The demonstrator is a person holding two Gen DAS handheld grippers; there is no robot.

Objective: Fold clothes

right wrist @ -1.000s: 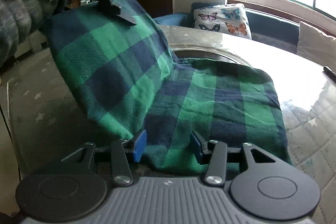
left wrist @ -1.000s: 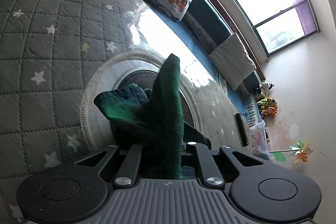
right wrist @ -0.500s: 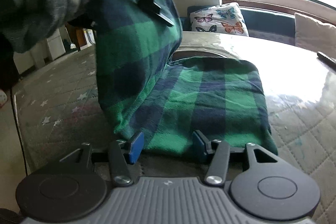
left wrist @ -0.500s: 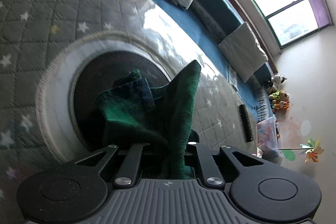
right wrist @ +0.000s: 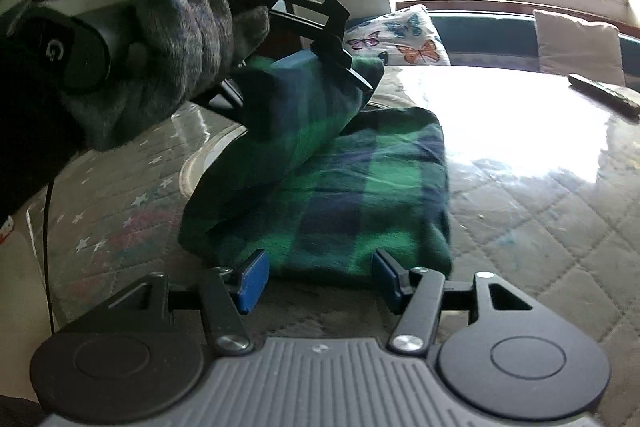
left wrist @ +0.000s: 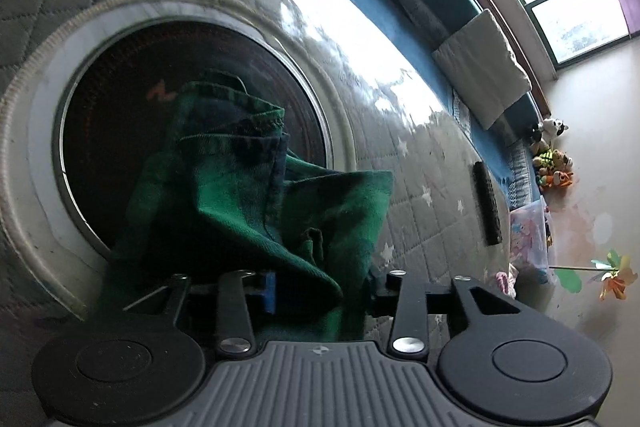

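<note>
A green and navy plaid cloth [right wrist: 352,195] lies folded on the quilted table. My left gripper [left wrist: 320,287] stands wide open with a bunched flap of the cloth [left wrist: 256,195] lying loose between its fingers; from the right wrist view it [right wrist: 312,67] hovers over the cloth's far left part, held by a grey gloved hand [right wrist: 172,39], with the flap draped under it. My right gripper [right wrist: 316,281] is open and empty, just in front of the cloth's near edge.
A round dark inset with a pale rim [left wrist: 36,131] sits in the grey star-quilted table top [right wrist: 540,227]. A black remote [left wrist: 486,203] lies near the far edge. Butterfly cushion [right wrist: 400,39] and beige cushion [left wrist: 480,67] rest on the blue bench under the window.
The left gripper carried the cloth flap over and down onto the folded part, then opened its fingers. The right gripper stayed open at the near edge, and the cloth now looks narrower.
</note>
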